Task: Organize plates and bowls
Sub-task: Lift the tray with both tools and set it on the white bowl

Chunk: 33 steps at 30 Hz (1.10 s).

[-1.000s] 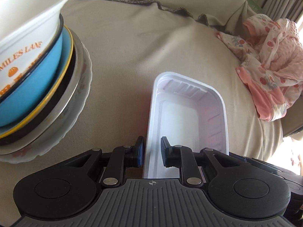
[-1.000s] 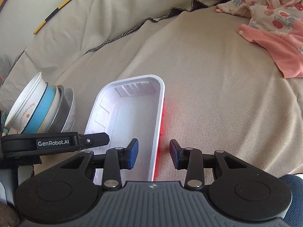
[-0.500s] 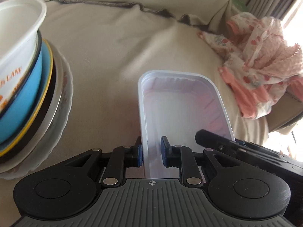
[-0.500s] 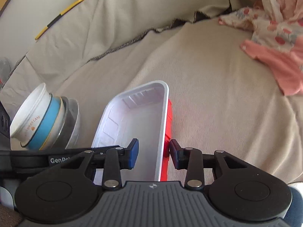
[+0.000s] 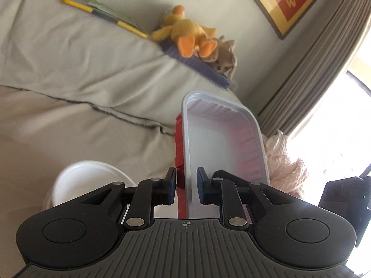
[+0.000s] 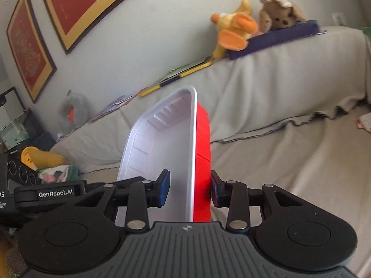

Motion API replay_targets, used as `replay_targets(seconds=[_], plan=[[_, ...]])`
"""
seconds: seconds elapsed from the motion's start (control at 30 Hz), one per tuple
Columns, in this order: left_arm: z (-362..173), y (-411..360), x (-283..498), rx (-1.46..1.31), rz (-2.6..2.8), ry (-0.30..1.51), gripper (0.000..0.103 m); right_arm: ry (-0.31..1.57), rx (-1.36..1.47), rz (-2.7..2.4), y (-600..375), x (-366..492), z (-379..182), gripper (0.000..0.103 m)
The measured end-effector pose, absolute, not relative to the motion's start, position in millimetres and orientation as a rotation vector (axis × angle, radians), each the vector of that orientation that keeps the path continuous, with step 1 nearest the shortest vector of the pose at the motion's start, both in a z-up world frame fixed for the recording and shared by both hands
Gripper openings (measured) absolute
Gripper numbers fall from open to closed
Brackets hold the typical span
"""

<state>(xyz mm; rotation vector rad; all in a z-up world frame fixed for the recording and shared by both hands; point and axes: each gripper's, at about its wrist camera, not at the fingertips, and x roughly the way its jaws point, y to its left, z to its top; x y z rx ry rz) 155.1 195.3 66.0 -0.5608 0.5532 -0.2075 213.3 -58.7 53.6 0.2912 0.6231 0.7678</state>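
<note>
A rectangular tray (image 5: 220,143), white inside and red outside, hangs in the air above the sofa seat, held from both sides. My left gripper (image 5: 186,188) is shut on its left wall. My right gripper (image 6: 189,191) is shut on the right wall of the same tray (image 6: 162,143). Low at the left of the left wrist view, the white bowl (image 5: 88,180) that tops the stack of bowls and plates shows below the tray; the stack under it is hidden. The other gripper's body shows at the edge of each view.
A beige cloth covers the sofa (image 5: 69,127). On its backrest lie a yellow plush duck (image 5: 183,32), a brown plush bear (image 6: 280,16) and flat books (image 6: 185,71). Pink clothing (image 5: 285,162) lies at the right, near a curtain (image 5: 313,69). Framed pictures (image 6: 76,7) hang on the wall.
Both grippers have risen together with the tray, lifting it off the sofa seat. The views have tipped upward, and the stack of bowls has dropped low in the left view.
</note>
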Motion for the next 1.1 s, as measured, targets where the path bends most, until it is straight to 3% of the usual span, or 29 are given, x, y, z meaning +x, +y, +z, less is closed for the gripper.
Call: replay_targets(seconds=[0.5,0.87,1.1], plan=[[-2.0,280.6,163.1,-0.674,-0.076,0.707,0.019,0.79,0.107,0.716,50.1,216.3,-6.9,0.037],[-12.1,288.0,172.9,-0.686,-0.048,0.722,0.019,0.778,0.026,0.664,49.6,218.1,-15.9,0.043],[-9.2,282.9,171.5,-0.694,-0.076,0.721,0.019,0.775,0.086,0.681,34.7,223.4,-12.0,0.041]])
